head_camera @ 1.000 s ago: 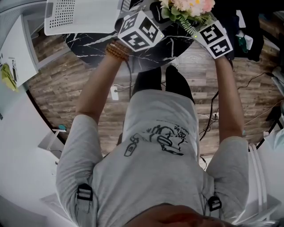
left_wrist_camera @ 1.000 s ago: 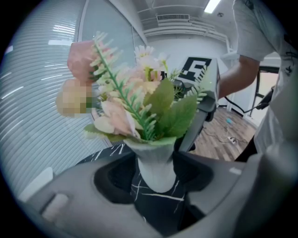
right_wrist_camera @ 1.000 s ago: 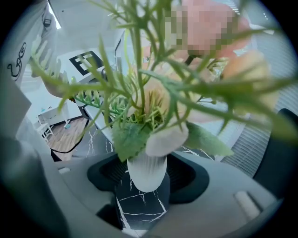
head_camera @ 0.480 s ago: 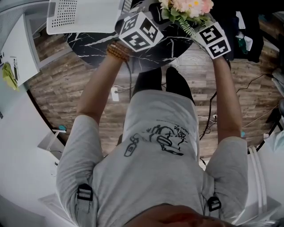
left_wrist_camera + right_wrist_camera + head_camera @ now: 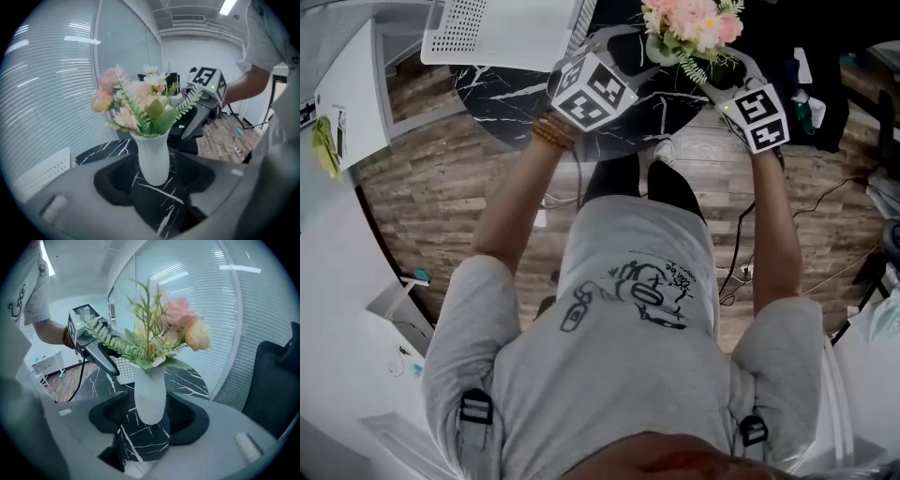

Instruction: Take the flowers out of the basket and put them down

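Note:
Pink and cream flowers (image 5: pixel 689 23) with green fern sprigs stand upright in a white vase (image 5: pixel 152 159) on the round black marble table (image 5: pixel 516 94). My left gripper (image 5: pixel 623 42) reaches in from the left and my right gripper (image 5: pixel 722 73) from the right. In the left gripper view the vase stands in the gap of the left gripper (image 5: pixel 154 176), with clear space to each pad. In the right gripper view the vase (image 5: pixel 150 397) stands in the gap of the right gripper (image 5: pixel 149 413), whose jaws have just been closing a little; thin gaps remain on both sides.
A white perforated basket (image 5: pixel 506 33) lies at the table's far left edge. Dark things lie on a black chair (image 5: pixel 811 75) to the right. Cables (image 5: pixel 741 262) trail over the wooden floor. A glass wall with blinds (image 5: pixel 243 310) runs behind the table.
Both grippers have drawn back a little from the flowers toward the person. More of the flowers and the table top shows at the upper edge of the head view.

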